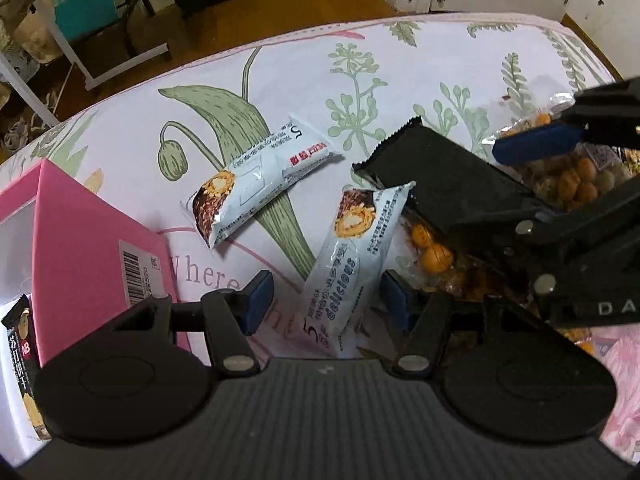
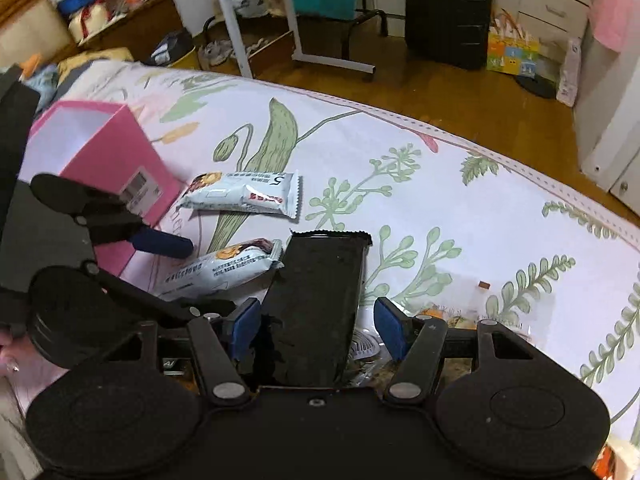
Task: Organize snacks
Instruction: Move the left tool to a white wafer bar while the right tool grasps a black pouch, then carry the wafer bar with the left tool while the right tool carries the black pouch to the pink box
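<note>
My left gripper (image 1: 326,300) is open, its jaws on either side of a white snack bar (image 1: 352,256) that lies on the flowered cloth; it does not grip it. A second white bar (image 1: 256,196) lies farther out. My right gripper (image 2: 316,328) is open around a black snack packet (image 2: 320,304), which also shows in the left wrist view (image 1: 444,188). Both white bars show in the right wrist view, the near one (image 2: 224,268) and the far one (image 2: 244,196). A pink open box (image 1: 84,240) stands to the left and shows in the right wrist view (image 2: 108,148).
Clear bags of coated nuts (image 1: 576,184) lie under and beside the black packet. A black cracker packet (image 1: 24,364) sits by the pink box. The cloth-covered table (image 2: 480,200) ends at a far edge, with wooden floor, a suitcase (image 2: 448,12) and shelving beyond.
</note>
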Tool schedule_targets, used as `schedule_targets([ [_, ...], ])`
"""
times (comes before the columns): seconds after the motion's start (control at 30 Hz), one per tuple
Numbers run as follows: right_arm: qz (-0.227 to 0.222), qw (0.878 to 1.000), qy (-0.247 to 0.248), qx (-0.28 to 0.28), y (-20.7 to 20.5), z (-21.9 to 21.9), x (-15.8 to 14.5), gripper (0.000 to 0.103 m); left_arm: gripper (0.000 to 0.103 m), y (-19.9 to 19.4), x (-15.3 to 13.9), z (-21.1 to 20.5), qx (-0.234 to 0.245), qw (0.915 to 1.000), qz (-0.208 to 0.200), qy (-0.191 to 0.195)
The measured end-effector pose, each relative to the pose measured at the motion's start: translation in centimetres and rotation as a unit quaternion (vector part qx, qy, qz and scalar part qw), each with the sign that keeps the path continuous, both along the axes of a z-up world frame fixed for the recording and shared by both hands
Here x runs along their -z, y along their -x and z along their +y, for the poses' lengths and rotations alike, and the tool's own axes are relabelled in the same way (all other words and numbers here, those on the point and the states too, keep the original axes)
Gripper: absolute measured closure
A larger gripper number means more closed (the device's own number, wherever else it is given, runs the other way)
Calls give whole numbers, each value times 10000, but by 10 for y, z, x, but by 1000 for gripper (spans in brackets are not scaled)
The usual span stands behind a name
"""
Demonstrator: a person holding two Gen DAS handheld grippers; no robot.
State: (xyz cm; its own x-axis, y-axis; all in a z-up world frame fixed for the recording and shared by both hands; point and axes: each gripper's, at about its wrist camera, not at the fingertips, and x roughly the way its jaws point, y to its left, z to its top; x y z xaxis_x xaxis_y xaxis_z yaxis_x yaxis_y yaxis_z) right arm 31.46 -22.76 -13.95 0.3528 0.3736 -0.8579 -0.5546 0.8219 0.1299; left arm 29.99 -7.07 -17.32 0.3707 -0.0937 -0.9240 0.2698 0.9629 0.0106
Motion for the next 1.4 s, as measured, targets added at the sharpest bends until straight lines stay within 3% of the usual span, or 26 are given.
schedule_targets([
  [0.03,-16,10000,-59,-33,3,-1,-1,36,44,0,1,0,4,10000,-12,30],
  [0.07,-5,9999,-73,-121,5,0,-1,44,45,1,1,1,6,10000,-30,69],
  [0.1,2,9998,-74,-166,8,0,-2,49,52,1,1,2,-2,9999,-23,129],
  [0.13,-63,9999,-106,-98,12,-1,-4,52,66,1,0,4,-20,9998,-1,216],
  [0.17,-106,9998,-158,0,14,-2,-6,62,72,1,-2,5,-72,9996,15,271],
  [0.23,-32,9993,-299,237,15,-6,-10,68,76,3,-7,10,-230,9987,140,441],
  [0.33,86,9990,-259,345,17,-6,-12,68,76,4,-9,17,-320,9960,299,783],
  [0.47,300,9983,-177,477,10,-4,-10,59,77,11,-11,19,-396,9964,188,727],
  [0.6,268,9990,-71,358,5,5,-3,36,77,17,-16,22,-469,9956,62,805],
  [0.77,259,9994,-13,225,1,15,8,32,78,18,-11,26,-647,9946,172,798],
  [0.87,107,9998,107,101,4,18,12,32,78,19,-9,31,-707,9934,238,869],
  [0.9,44,9999,112,33,6,19,11,40,78,19,-10,32,-711,9931,246,902],
  [1.0,-58,9998,206,38,14,22,5,47,78,23,-14,34,-688,9925,229,982],
  [1.1,-114,9989,319,338,24,27,-3,47,78,30,-20,37,-612,9908,311,1162],
  [1.4,-330,9950,-62,937,60,21,-29,47,78,65,-49,36,-328,9874,317,1516],
])
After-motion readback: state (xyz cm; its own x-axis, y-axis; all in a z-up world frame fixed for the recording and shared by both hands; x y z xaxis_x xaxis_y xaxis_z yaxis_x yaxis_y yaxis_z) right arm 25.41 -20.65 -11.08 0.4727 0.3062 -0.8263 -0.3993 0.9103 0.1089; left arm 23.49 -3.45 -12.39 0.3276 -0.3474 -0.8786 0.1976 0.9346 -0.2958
